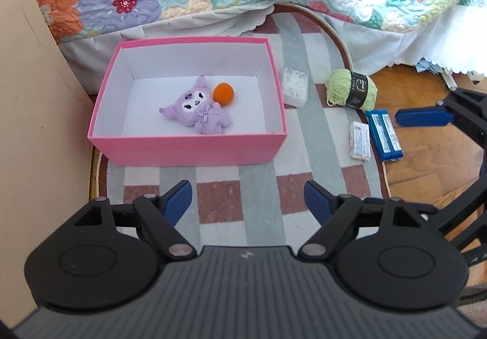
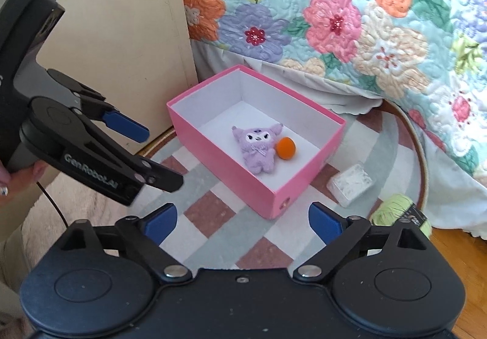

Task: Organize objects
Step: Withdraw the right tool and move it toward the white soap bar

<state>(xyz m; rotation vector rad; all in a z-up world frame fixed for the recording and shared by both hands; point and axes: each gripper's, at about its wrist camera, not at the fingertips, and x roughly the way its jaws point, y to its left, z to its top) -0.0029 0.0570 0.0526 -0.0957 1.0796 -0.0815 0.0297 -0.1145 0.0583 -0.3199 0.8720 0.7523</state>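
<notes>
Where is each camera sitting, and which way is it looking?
Left wrist: on the left gripper, looking down at the pink box on the rug; its open fingers and one right finger show.
Right wrist: on the right gripper, looking down at the box from its corner; the left gripper and a hand show.
Both share: box, purple plush, orange ball, yarn.

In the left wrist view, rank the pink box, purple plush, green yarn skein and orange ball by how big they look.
1. pink box, by far the largest.
2. purple plush and green yarn skein: these look about alike, so I will not rank them against each other.
3. orange ball, the smallest.
</notes>
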